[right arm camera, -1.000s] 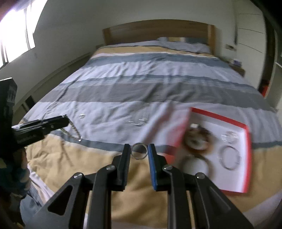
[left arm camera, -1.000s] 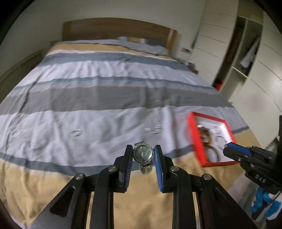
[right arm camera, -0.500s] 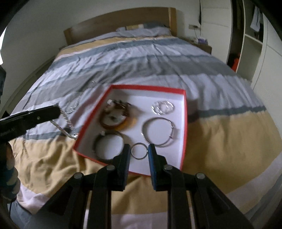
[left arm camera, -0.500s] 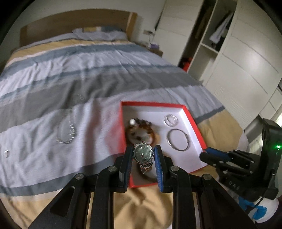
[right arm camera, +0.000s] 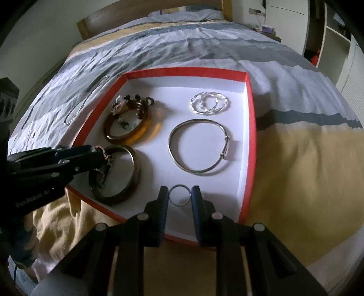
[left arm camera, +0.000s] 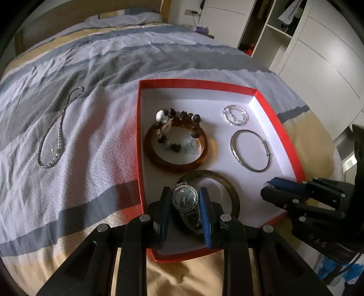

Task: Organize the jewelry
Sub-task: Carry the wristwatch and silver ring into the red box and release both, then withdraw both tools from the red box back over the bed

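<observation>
**Watch and ring held over red jewelry box on striped bed**

A red-walled box [left arm camera: 276, 118] with a white floor is seen lying on a bed [left arm camera: 75, 141] covered by a quilt striped in pale lavender, grey and tan; the box sits near the foot of the bed, on the boundary of a pale band and a tan band. A wristwatch [left arm camera: 184, 199] with a dark dial is clenched between the pads of the left claw [left arm camera: 184, 206] above the near corner of the box, over a dark bangle [left arm camera: 229, 193]; a thin silver ring [right arm camera: 179, 195] is gripped by the right claw [right arm camera: 179, 198] above the near edge of the box floor. Inside the box are laid an amber bangle [left arm camera: 179, 165] with a beaded bracelet [left arm camera: 177, 118] draped across it, a plain silver bangle [left arm camera: 249, 150] and a twisted silver bangle [left arm camera: 235, 115]; outside it, a beaded chain necklace [left arm camera: 58, 134] is stretched on the quilt to the left, well apart from the box. A wooden headboard [right arm camera: 145, 13] and a pillow [left arm camera: 127, 18] are seen at the far end of the bed; white wardrobe doors [left arm camera: 318, 59] and open shelving [left arm camera: 270, 29] are ranged along the right-hand wall; daylight is cast across the crumpled quilt.
</observation>
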